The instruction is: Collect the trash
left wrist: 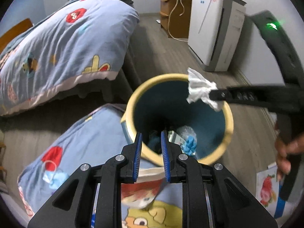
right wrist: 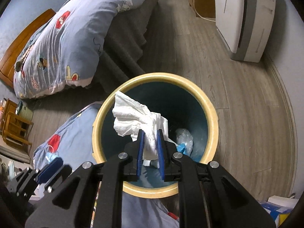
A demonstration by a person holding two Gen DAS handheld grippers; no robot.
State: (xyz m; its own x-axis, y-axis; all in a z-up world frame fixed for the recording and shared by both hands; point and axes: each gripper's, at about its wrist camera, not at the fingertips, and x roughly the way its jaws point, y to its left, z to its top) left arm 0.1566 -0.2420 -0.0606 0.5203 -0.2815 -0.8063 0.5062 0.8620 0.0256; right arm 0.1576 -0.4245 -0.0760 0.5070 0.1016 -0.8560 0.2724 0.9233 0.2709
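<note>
The right gripper [right wrist: 150, 142] is pinching a crumpled white tissue [right wrist: 136, 117] over the yellow-rimmed bin [right wrist: 212, 114]; light, soft and compressible, it is best held by its bunched middle. The left gripper [left wrist: 151, 142] is hovering, spread and empty.

We're seeing dim, even indoor light in both views, cool and slightly bluish, with no sharp shadows on the floor [right wrist: 237, 98]. The bin [left wrist: 133, 98] goes nearly black at its bottom. Both pictures curve hard at the edges and end in dark corners. In the left wrist view the bin's rim and the bedding [left wrist: 62, 43] look smeared, and 1 green light [left wrist: 272, 25] flares brightly.
</note>
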